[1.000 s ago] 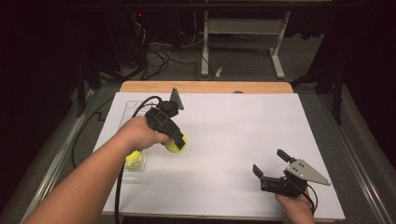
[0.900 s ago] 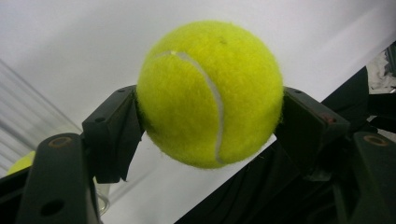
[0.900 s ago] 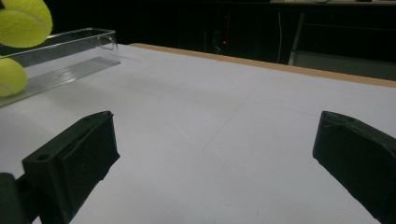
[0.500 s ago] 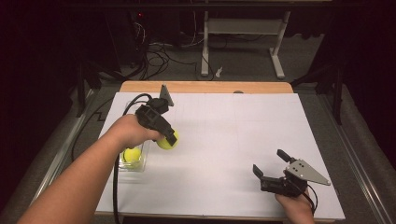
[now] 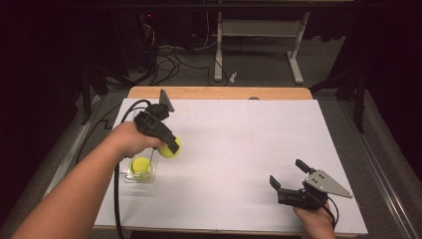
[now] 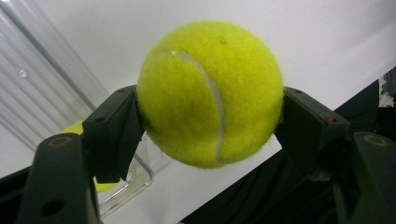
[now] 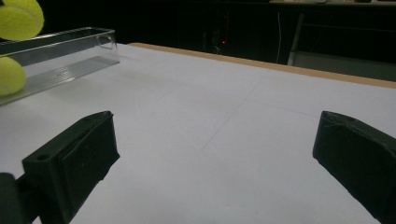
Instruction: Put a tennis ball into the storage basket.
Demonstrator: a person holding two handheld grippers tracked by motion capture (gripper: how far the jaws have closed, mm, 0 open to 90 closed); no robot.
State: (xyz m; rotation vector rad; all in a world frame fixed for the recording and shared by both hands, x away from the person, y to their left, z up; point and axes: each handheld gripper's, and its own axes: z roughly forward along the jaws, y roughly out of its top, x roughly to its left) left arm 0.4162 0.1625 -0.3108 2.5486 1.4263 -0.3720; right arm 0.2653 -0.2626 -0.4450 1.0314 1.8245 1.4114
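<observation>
Left gripper (image 5: 171,144) held above the table, jaws clamped on 1 tennis ball (image 6: 210,93), at the right edge of a clear plastic tray (image 5: 152,172). A 2nd ball (image 5: 141,165) lies inside that tray. Right gripper (image 5: 291,179) rests low near the front right of the white table (image 5: 249,144), jaws spread wide, nothing between them.

On the table (image 5: 239,149), the clear tray (image 5: 149,175) sits at nine o'clock with one tennis ball (image 5: 141,165) in it, another ball (image 5: 173,148) just beside its two-o'clock corner.
</observation>
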